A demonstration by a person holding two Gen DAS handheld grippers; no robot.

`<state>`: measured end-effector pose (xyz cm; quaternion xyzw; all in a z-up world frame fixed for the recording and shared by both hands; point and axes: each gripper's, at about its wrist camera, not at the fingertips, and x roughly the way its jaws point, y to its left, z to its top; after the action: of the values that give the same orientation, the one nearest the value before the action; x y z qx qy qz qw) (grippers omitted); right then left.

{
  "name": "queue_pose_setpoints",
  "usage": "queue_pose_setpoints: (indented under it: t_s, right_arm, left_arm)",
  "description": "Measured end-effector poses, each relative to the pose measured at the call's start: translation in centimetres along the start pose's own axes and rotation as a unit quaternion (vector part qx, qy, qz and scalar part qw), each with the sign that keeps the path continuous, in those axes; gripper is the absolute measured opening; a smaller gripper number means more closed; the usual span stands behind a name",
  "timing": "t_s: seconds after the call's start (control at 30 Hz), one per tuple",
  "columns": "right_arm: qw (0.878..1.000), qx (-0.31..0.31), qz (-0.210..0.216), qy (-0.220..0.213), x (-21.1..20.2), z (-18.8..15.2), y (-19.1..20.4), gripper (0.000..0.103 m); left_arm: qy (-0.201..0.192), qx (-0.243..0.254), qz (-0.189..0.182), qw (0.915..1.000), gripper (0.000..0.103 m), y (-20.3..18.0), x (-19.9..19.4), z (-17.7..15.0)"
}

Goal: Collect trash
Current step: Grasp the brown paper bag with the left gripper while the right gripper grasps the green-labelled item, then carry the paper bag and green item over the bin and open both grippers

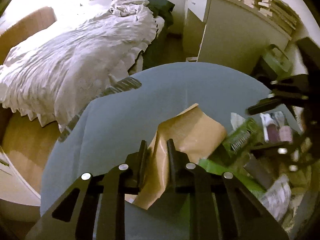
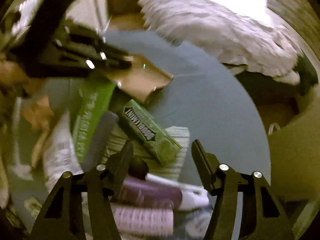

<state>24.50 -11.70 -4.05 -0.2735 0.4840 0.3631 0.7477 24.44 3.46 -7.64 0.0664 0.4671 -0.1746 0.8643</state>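
A round grey-blue table holds a pile of trash. My left gripper is shut on a brown paper bag, pinching its folded edge. It also shows in the right wrist view, held by the left gripper. My right gripper is open above a green carton, a purple and white package and white paper. The right gripper shows at the right of the left wrist view, over the green carton and purple package.
A bed with a rumpled white duvet lies past the table. A white cabinet with books and pink toys stands at the back right. A cardboard box is at the far left. Wooden floor is left of the table.
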Motion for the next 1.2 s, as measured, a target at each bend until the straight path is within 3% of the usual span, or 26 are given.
queue_pose_setpoints:
  t_s: [0.23,0.37,0.47,0.6,0.7,0.87,0.97,1.07,1.2]
  right_arm:
    - [1.000,-0.003,0.005,-0.001,0.6,0.6,0.1,0.044]
    - [0.996,0.072,0.027,-0.043,-1.3,-0.6,-1.5,0.036]
    - [0.980,0.158,0.059,-0.102,-4.6,-2.8,-3.9,0.033]
    - [0.948,0.244,0.091,-0.182,-8.5,-7.0,-6.0,0.024]
    - [0.934,0.279,0.089,-0.205,-9.6,-9.7,-6.9,0.024]
    - [0.921,0.310,0.086,-0.220,-10.2,-12.7,-7.2,0.023]
    - [0.897,0.339,0.091,-0.268,-11.7,-14.6,-7.9,0.023]
    - [0.856,0.393,0.071,-0.328,-13.5,-18.1,-9.6,0.023]
    - [0.803,0.460,0.041,-0.377,-14.1,-23.3,-12.1,0.023]
  left_arm:
    - [-0.006,0.010,0.009,0.9999,0.019,-0.4,-0.6,-0.4]
    - [-0.032,-0.034,0.001,0.9989,0.018,0.5,-2.0,-0.2]
    - [-0.053,-0.067,-0.011,0.9963,0.018,0.9,-3.2,0.0]
    - [-0.077,-0.091,-0.035,0.9922,0.018,-0.1,-4.9,1.0]
    - [-0.091,-0.083,-0.041,0.9915,0.018,-1.9,-5.8,1.9]
    - [-0.100,-0.099,-0.081,0.9868,0.018,-4.9,-6.6,3.4]
    - [-0.101,-0.094,-0.095,0.9859,0.018,-7.2,-6.8,3.9]
    - [-0.097,-0.093,-0.120,0.9837,0.018,-9.8,-6.4,4.8]
    - [-0.082,-0.084,-0.150,0.9816,0.018,-14.5,-4.7,6.9]
